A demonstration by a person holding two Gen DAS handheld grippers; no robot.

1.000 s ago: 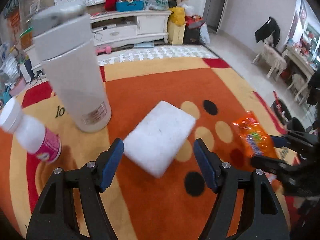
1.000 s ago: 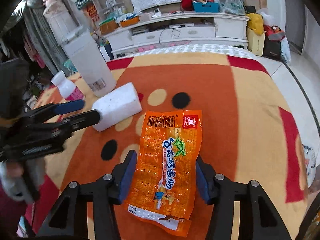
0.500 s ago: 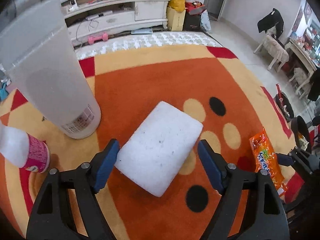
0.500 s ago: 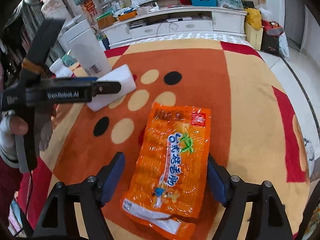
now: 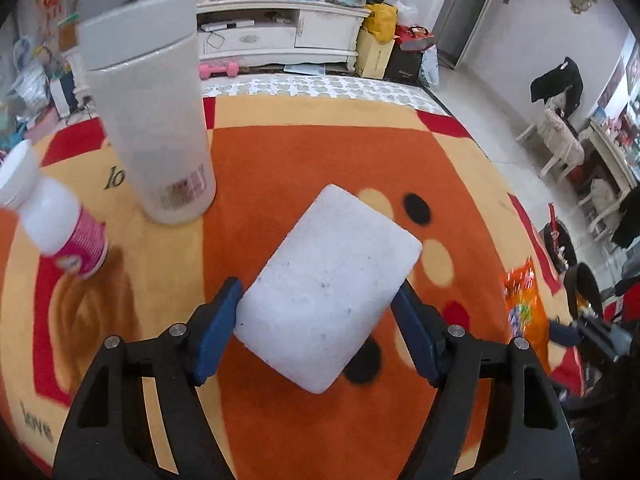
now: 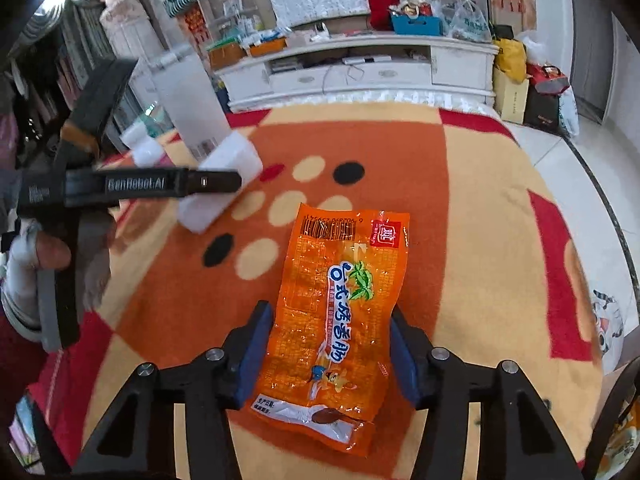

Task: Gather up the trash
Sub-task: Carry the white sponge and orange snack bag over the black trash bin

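Left tool (image 5: 316, 334) closing around foam block (image 5: 328, 292), hiding its lower edges.

Bright even indoor light, soft shadows, strong fisheye bending, dark vignetted corners, motion blur at edges

The white foam block (image 5: 326, 290) looks matt and grainy, speckled with dark flecks. The orange snack packet (image 6: 340, 312) is glossy, crinkled plastic film. The carpet (image 5: 304, 160) is soft, napped cloth. The tall bin (image 5: 154, 120) at ten o'clock is smooth, satin plastic.
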